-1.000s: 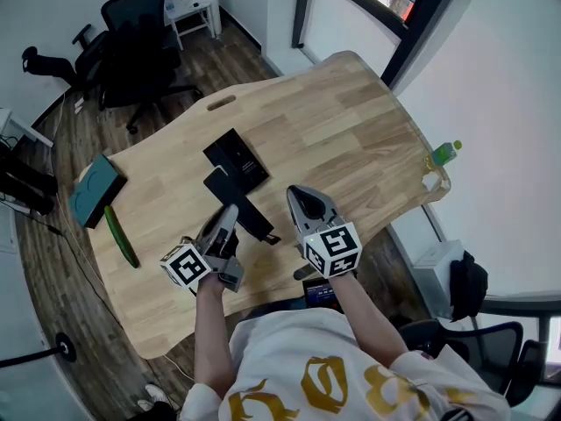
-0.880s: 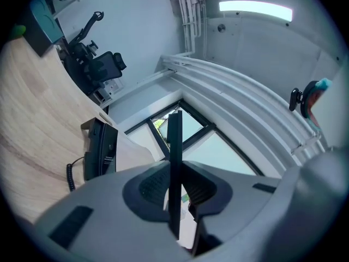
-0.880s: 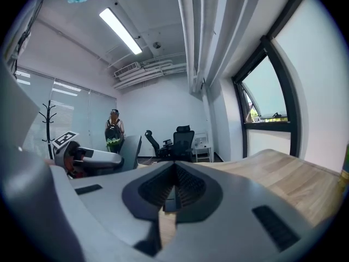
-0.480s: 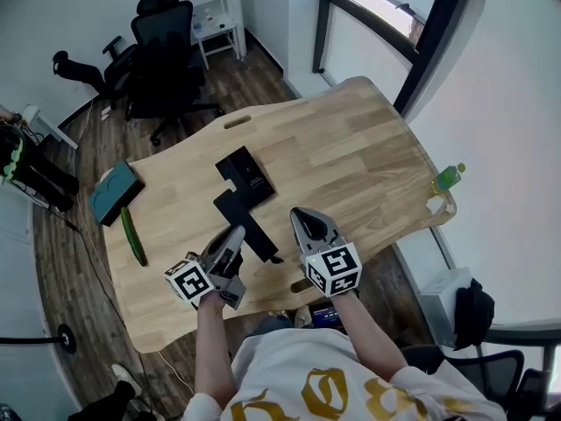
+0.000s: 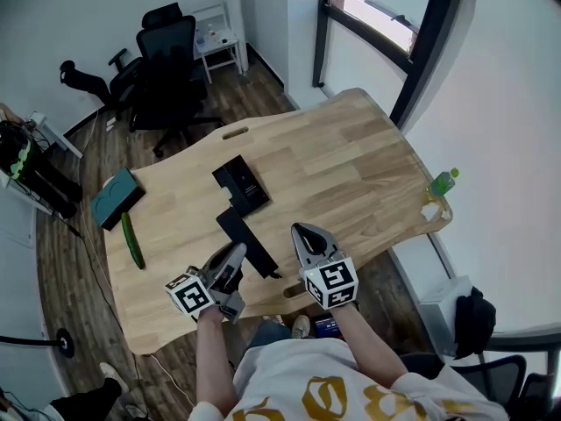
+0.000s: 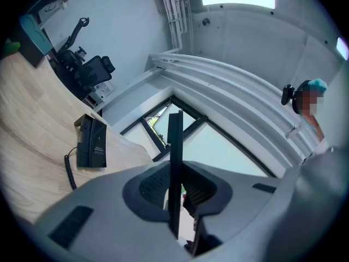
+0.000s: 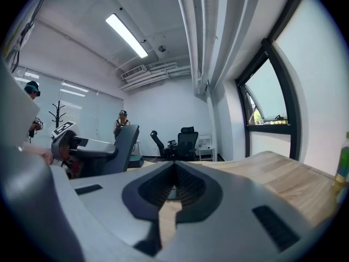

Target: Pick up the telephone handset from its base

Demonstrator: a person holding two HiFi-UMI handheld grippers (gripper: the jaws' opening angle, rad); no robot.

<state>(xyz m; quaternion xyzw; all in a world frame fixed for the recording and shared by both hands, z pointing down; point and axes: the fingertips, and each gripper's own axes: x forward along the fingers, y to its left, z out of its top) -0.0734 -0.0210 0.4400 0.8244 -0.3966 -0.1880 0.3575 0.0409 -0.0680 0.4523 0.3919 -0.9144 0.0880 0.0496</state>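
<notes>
My left gripper (image 5: 235,254) grips the handset (image 5: 247,240), held apart from its base (image 5: 242,182) on the bench (image 5: 351,156). My right gripper (image 5: 304,232) is clenched, empty.

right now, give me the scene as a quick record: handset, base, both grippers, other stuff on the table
handset: black telephone handset, off its base, gripped edge-on
base: black telephone base, on the light wooden table, coiled cord beside it
left gripper: jaws shut on the handset
right gripper: jaws together, empty
also on table: green cucumber, teal flat box, green bottle at the right edge
</notes>
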